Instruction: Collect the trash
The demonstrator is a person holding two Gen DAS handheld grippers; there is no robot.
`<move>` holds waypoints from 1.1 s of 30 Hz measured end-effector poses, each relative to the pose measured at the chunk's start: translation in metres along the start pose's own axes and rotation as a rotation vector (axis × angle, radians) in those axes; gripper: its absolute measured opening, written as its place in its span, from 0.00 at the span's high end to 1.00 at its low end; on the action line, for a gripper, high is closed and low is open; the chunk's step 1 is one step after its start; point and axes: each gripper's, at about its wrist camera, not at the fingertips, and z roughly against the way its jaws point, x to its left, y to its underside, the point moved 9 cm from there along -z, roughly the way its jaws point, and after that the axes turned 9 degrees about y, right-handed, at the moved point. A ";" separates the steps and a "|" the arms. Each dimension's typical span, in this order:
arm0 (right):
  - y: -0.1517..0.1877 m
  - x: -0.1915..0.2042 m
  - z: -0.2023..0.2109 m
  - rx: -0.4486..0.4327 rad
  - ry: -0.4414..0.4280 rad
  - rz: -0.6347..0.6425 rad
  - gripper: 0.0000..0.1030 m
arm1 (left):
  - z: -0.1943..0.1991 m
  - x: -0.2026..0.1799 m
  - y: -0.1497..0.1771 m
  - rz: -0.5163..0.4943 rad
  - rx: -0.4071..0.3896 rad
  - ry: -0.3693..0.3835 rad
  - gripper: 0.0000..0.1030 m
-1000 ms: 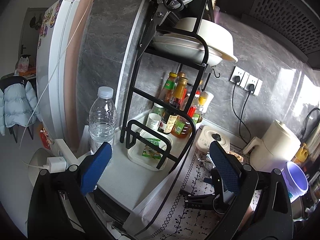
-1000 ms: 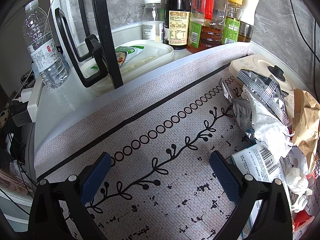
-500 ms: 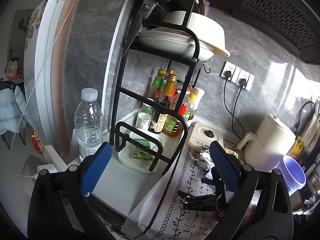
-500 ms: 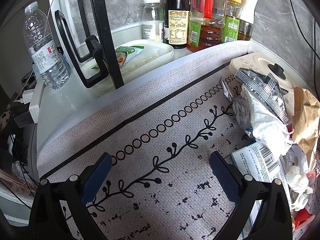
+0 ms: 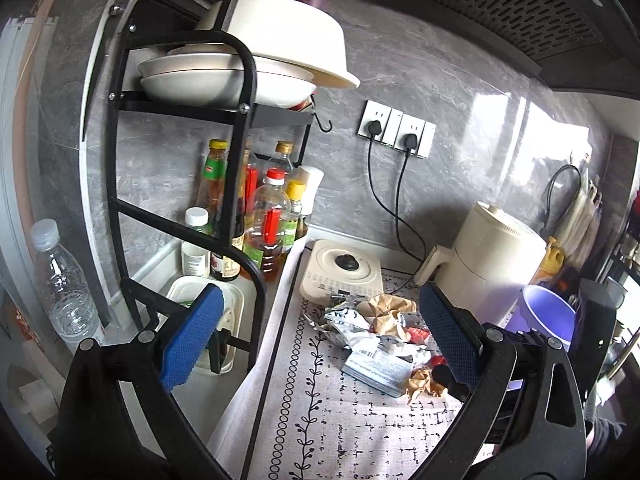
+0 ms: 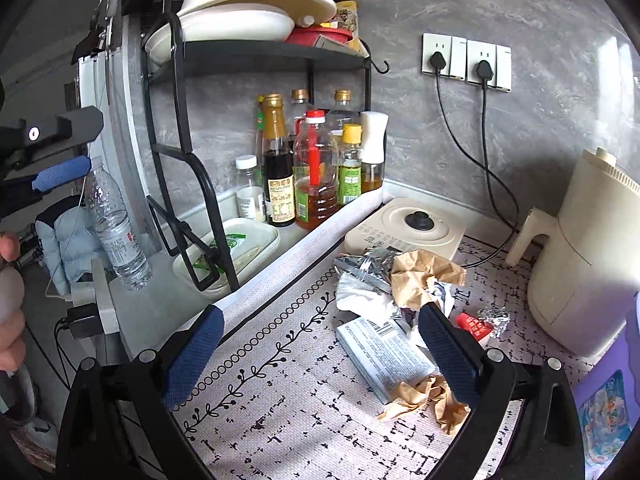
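I hold my left gripper (image 5: 320, 336) up above the counter, and its blue bumpy pads (image 5: 191, 336) stand wide apart with nothing between them. My right gripper (image 6: 320, 344) hangs low over the mat (image 6: 280, 392), and it is wide too, holding nothing. From the right view I can see the left gripper off at the left edge, and a bit of my left hand (image 6: 10, 280).

The trash pile (image 6: 396, 292) sits on the mat, just in front of the flat cream cooker (image 6: 404, 228). It is a messy heap. There is crinkly brown paper (image 6: 420, 276), shiny silver foil (image 6: 370, 264), soft white paper, and a flat box with a bar code (image 6: 384, 352). One more ball of brown paper (image 6: 432, 404) lies by my right pad. A small red wrapper (image 6: 474, 326) and a foil ball (image 6: 494, 318) lie near the tall cream kettle (image 6: 588, 256).

The mat is pale cloth with black leaves and rings. A black metal rack (image 6: 192, 184) holds smooth white bowls on top, with glass bottles (image 6: 316, 172) beside it. A clear water bottle (image 6: 116, 224) stands to the left.
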 end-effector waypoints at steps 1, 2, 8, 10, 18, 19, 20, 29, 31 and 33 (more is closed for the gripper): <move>-0.004 -0.013 0.010 -0.016 0.021 -0.032 0.07 | -0.007 -0.009 0.000 -0.012 0.009 0.020 0.06; -0.008 -0.029 0.019 -0.028 0.045 -0.070 0.07 | -0.014 -0.018 0.001 -0.025 0.018 0.041 0.06; -0.002 -0.104 0.059 0.001 0.209 -0.239 0.07 | -0.057 -0.071 0.015 -0.089 0.125 0.147 0.06; 0.008 -0.125 0.072 0.031 0.284 -0.287 0.07 | -0.069 -0.088 0.020 -0.114 0.161 0.171 0.06; 0.038 -0.165 0.109 0.107 0.417 -0.425 0.07 | -0.090 -0.135 0.033 -0.221 0.258 0.206 0.06; 0.038 -0.166 0.112 0.106 0.431 -0.432 0.07 | -0.092 -0.139 0.034 -0.228 0.270 0.212 0.06; 0.038 -0.166 0.112 0.106 0.431 -0.432 0.07 | -0.093 -0.143 0.036 -0.232 0.282 0.217 0.06; 0.030 -0.163 0.125 0.083 0.510 -0.475 0.07 | -0.098 -0.147 0.042 -0.252 0.332 0.207 0.06; 0.030 -0.160 0.123 0.093 0.509 -0.470 0.07 | -0.099 -0.146 0.042 -0.251 0.340 0.205 0.06; 0.032 -0.157 0.120 0.109 0.510 -0.467 0.08 | -0.099 -0.145 0.041 -0.251 0.340 0.204 0.06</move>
